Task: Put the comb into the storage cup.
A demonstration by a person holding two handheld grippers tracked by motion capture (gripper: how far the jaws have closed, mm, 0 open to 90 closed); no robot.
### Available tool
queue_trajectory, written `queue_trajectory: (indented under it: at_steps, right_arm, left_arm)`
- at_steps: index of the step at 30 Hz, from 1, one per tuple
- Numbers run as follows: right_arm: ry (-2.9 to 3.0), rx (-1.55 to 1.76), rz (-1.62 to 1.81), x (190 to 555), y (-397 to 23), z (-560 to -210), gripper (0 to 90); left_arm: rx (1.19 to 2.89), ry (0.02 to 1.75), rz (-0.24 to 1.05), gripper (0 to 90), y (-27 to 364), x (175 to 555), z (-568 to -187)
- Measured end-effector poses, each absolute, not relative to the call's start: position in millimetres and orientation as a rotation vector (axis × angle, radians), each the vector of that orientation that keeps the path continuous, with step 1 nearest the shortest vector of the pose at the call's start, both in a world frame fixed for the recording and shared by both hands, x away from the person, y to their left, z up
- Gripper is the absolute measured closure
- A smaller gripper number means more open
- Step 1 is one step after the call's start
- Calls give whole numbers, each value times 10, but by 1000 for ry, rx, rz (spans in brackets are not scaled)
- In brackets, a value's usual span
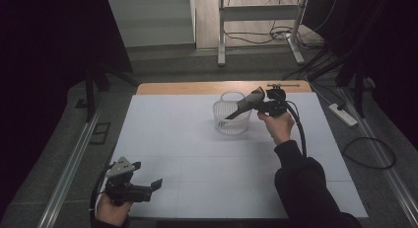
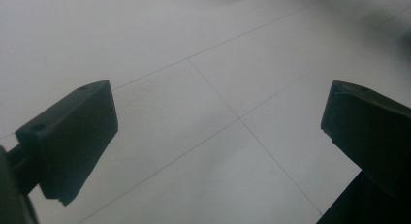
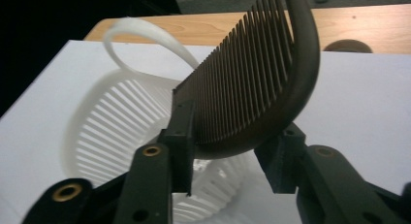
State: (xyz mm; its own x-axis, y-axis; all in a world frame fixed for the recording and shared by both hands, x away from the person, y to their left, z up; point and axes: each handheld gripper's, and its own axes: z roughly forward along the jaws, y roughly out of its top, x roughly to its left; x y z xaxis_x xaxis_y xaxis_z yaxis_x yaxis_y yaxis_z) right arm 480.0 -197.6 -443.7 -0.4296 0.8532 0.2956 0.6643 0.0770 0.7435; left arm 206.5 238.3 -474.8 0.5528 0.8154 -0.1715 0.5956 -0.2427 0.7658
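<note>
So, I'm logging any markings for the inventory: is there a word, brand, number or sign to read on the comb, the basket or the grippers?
None can be read.
Comb: plain dark teeth and spine, no print.
White slatted basket: no label showing.
Right hand-held gripper and left hand-held gripper: bare black jaws, no marking.
White table sheet: thin seam lines, no writing.

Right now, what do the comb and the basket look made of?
Comb: likely hard plastic, dark brown, slight sheen along its curved spine; fine moulded teeth.
Basket: looks like thin white plastic, a bit translucent, matte, with slotted walls and a hoop handle. Neither can be confirmed by look alone.
</note>
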Motion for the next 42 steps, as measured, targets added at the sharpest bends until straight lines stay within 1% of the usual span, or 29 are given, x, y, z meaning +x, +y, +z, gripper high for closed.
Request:
queue_trajectory:
  at_steps: [12, 18, 22, 31, 35, 39, 42]
  right_arm:
    - [2149, 1515, 1249, 4793, -1941, -4449, 387]
    - [2167, 1507, 1227, 4780, -1920, -4431, 334]
    - [2179, 1500, 1224, 4773, -1917, -4424, 262]
    - [2220, 1444, 1237, 4731, -1894, -4375, 162]
    - [2249, 1408, 1203, 4700, -1874, -4362, 147]
    - [2281, 1363, 1183, 4659, -1857, -4344, 93]
    - [2297, 1330, 1179, 4617, -1849, -4336, 68]
  left_arm:
    - [1949, 1141, 331, 3, 2385, 2066, -4749]
    - [1947, 1141, 331, 3, 2387, 2065, -4749]
    - [1946, 1140, 327, 3, 2389, 2065, -4749]
    - [1942, 1139, 323, 3, 2396, 2065, -4748]
    - [1942, 1138, 323, 2, 2396, 2064, -4748]
    - [1942, 1138, 324, 3, 2395, 2064, -4747]
    - [1941, 1139, 324, 2, 2396, 2064, -4748]
